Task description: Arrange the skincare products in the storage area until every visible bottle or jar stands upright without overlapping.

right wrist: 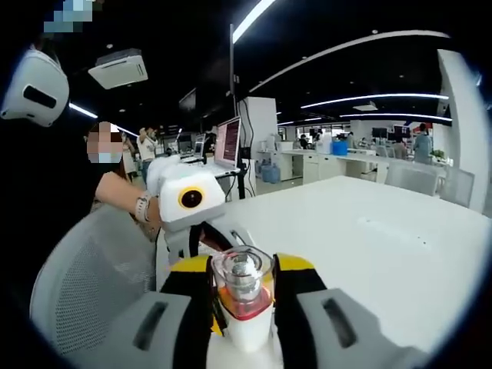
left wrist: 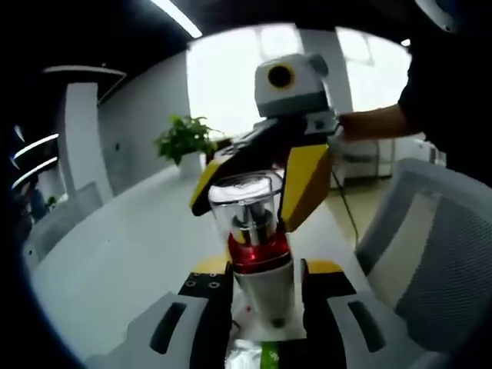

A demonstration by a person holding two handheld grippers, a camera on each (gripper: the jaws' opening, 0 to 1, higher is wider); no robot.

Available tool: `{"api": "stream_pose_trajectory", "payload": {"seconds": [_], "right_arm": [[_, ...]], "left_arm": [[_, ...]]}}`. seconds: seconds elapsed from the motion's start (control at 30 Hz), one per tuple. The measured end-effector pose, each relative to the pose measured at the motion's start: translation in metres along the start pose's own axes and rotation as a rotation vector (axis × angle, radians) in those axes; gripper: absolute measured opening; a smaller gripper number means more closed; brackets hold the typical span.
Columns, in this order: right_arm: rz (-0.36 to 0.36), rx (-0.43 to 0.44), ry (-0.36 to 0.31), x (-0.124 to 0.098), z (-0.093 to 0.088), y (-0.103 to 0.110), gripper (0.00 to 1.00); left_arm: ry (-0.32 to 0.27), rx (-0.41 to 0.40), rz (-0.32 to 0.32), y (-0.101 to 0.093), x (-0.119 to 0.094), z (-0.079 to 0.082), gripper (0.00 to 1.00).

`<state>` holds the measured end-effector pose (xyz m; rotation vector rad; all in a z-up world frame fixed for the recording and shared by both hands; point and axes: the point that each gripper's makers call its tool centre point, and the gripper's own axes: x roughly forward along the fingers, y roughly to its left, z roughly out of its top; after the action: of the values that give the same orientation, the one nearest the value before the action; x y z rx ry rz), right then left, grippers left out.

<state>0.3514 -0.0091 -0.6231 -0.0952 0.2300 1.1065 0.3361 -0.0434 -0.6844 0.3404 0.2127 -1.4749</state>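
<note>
White table (right wrist: 369, 231) stretches through an open office, with a mesh chair (right wrist: 92, 277) at its near edge. Both the left gripper (left wrist: 260, 296) and the right gripper (right wrist: 244, 304) clamp one bottle (left wrist: 254, 231) with a clear cap, held in the air above the table's edge.

Bare table (right wrist: 369, 231) ahead; chair (right wrist: 92, 269) beside.

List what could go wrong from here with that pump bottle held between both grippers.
1. The pump bottle is held above the white table; if a grip slips, it may drop and roll.
2. The right gripper grips its clear cap while the left gripper clamps the body; pulling apart could pop the cap off.
</note>
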Motion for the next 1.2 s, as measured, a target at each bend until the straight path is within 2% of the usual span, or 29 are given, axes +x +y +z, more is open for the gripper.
{"api": "stream_pose_trajectory", "payload": {"seconds": [0.13,0.2,0.33,0.37,0.57,0.73,1.2], "right_arm": [[-0.021,0.003,0.008,-0.001,0.0,-0.003,0.29],[-0.032,-0.007,0.007,-0.002,-0.001,-0.005,0.29],[-0.072,-0.016,0.01,-0.006,-0.001,-0.01,0.29],[-0.102,-0.018,0.01,-0.009,-0.001,-0.015,0.29],[-0.106,-0.005,0.014,-0.014,-0.003,-0.013,0.29],[-0.092,-0.014,0.021,-0.016,-0.003,-0.011,0.29],[-0.13,0.005,0.041,-0.019,-0.004,-0.013,0.29]], "left_arm": [[0.06,0.017,-0.003,-0.005,-0.008,-0.012,0.38],[0.067,0.006,0.008,-0.003,-0.011,-0.015,0.38],[0.058,-0.023,0.049,0.003,-0.012,-0.014,0.38],[0.061,-0.03,0.068,0.006,-0.012,-0.014,0.38],[0.062,-0.031,0.103,0.007,-0.007,-0.013,0.37],[0.046,-0.054,0.113,0.007,-0.002,-0.009,0.34],[0.05,-0.042,0.103,0.01,0.009,-0.006,0.27]]}}
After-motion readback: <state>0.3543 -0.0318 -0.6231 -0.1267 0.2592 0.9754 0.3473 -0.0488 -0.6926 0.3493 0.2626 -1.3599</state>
